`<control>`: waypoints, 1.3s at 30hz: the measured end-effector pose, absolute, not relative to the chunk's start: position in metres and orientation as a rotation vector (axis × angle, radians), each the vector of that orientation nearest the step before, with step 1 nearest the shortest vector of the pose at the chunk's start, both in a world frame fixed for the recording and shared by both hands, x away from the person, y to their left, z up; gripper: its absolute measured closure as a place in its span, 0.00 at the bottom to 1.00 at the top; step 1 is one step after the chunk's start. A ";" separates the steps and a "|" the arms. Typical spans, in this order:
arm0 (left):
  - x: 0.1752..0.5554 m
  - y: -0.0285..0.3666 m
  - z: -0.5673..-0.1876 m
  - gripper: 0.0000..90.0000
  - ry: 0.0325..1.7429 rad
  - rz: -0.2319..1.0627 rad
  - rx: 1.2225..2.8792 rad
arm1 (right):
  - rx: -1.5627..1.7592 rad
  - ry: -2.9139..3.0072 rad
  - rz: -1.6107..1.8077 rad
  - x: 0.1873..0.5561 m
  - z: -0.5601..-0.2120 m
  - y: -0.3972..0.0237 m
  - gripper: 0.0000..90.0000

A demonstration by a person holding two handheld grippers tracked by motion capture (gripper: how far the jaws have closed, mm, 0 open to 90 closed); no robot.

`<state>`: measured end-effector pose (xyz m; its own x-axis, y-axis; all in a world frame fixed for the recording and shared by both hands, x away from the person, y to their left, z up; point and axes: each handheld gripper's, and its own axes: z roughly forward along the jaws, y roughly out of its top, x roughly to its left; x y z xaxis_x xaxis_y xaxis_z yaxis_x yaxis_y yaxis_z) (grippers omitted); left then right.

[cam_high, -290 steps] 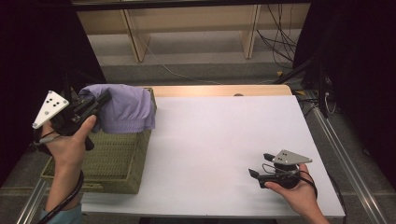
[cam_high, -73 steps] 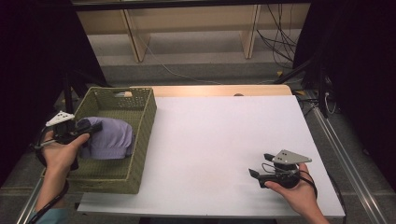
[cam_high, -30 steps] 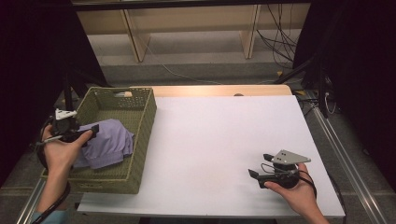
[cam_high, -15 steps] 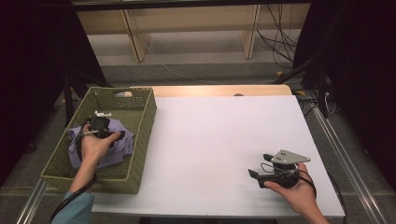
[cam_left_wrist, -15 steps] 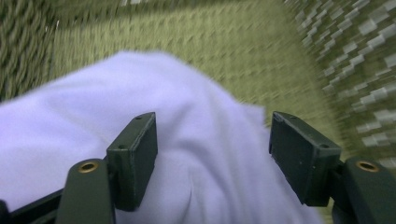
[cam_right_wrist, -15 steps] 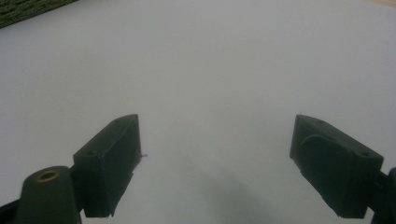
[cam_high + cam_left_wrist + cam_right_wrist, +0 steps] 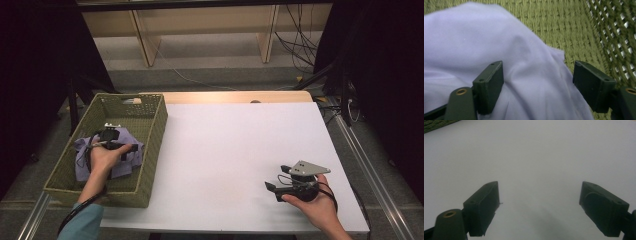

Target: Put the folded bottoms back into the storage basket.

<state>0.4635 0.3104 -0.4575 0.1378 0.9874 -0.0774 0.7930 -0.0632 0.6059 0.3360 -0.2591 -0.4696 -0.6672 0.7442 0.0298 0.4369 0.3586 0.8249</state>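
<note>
One lilac cloth (image 7: 499,50), soft, rumpled, in green basket (image 7: 150,125); left hand-held gripper (image 7: 537,82) wide open over it

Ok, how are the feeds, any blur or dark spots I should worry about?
High view: white table evenly lit, surroundings nearly black. Left gripper view: lilac cloth soft, basket weave blurred toward the right. Right gripper view: dim grey, a faint shadow on the table between its open jaws.

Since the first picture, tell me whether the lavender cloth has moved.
Yes. The lavender cloth went from draped over the green basket's far rim, held up by the left claw, down onto the basket floor, toward its near-left part.
</note>
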 end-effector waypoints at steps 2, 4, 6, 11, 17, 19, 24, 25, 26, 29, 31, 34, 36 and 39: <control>0.464 0.307 -0.458 0.25 1.711 0.483 1.923 | 1.037 2.279 1.219 0.336 -0.470 -0.259 0.19; 0.466 0.305 -0.461 0.24 1.714 0.484 1.931 | 1.035 2.280 1.215 0.336 -0.470 -0.259 0.19; 0.467 0.304 -0.465 0.23 1.722 0.490 1.956 | 1.037 2.277 1.219 0.335 -0.469 -0.259 0.19; 0.468 0.301 -0.468 0.22 1.731 0.484 2.021 | 1.035 2.280 1.216 0.336 -0.470 -0.259 0.19; 0.471 0.298 -0.473 0.21 1.746 0.470 2.079 | 1.035 2.282 1.211 0.336 -0.470 -0.259 0.19; 0.472 0.298 -0.473 0.26 1.744 0.484 2.109 | 1.035 2.282 1.211 0.336 -0.470 -0.259 0.19; 0.473 0.296 -0.471 0.36 1.762 0.522 2.143 | 1.032 2.284 1.210 0.335 -0.470 -0.258 0.19; 0.473 0.295 -0.470 0.41 1.765 0.520 2.144 | 1.034 2.283 1.212 0.335 -0.470 -0.258 0.19; 0.473 0.295 -0.470 0.42 1.766 0.522 2.145 | 1.034 2.284 1.212 0.335 -0.470 -0.258 0.19; 0.473 0.295 -0.469 0.48 1.772 0.525 2.147 | 1.033 2.282 1.213 0.335 -0.470 -0.259 0.19; 0.473 0.295 -0.468 0.50 1.776 0.518 2.139 | 1.030 2.284 1.212 0.335 -0.469 -0.259 0.19; 0.471 0.300 -0.466 0.74 1.779 0.521 2.115 | 1.029 2.284 1.212 0.335 -0.469 -0.259 0.19; 0.471 0.302 -0.466 0.76 1.778 0.515 2.110 | 1.029 2.285 1.212 0.335 -0.469 -0.259 0.19; 0.471 0.304 -0.466 0.86 1.779 0.529 2.113 | 1.032 2.286 1.211 0.335 -0.470 -0.258 0.19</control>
<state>0.4713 0.3041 -0.4659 0.1520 0.9858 0.0708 0.8642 -0.1673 0.4746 0.3351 -0.2584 -0.4695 -0.6715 0.7405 0.0261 0.4375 0.3678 0.8205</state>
